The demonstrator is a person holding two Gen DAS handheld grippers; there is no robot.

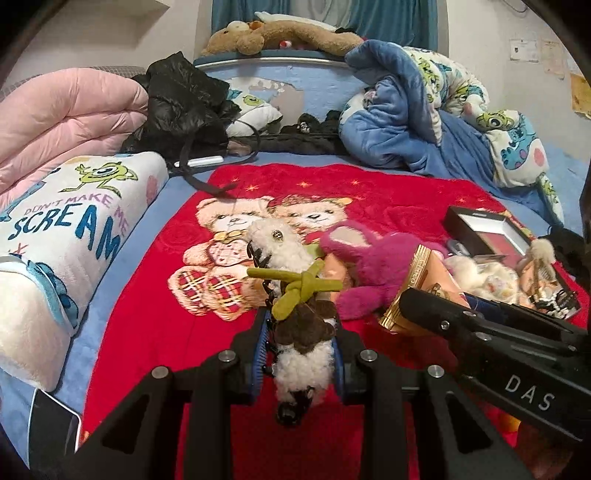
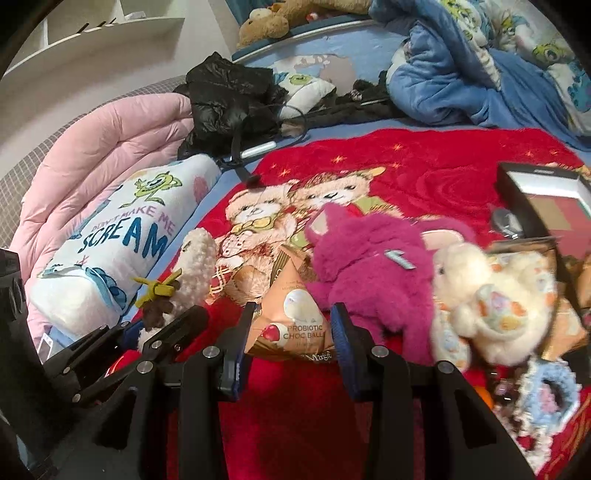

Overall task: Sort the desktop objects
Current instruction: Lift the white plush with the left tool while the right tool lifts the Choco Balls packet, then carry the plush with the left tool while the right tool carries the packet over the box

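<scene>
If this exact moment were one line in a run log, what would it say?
left gripper: shut on sheep plush | right gripper: shut on choc ball pouch | pink plush, white plush: lying on red blanket

Left gripper (image 1: 299,354) and right gripper (image 2: 291,332), side by side, each apparently clamped on something.

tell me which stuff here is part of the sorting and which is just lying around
In the job:
- sheep plush hair claw, in the left gripper
- choc ball packet, in the right gripper
- pink plush
- cream plush

Lying about:
- pink duvet
- black jacket
- teddy bear
</scene>
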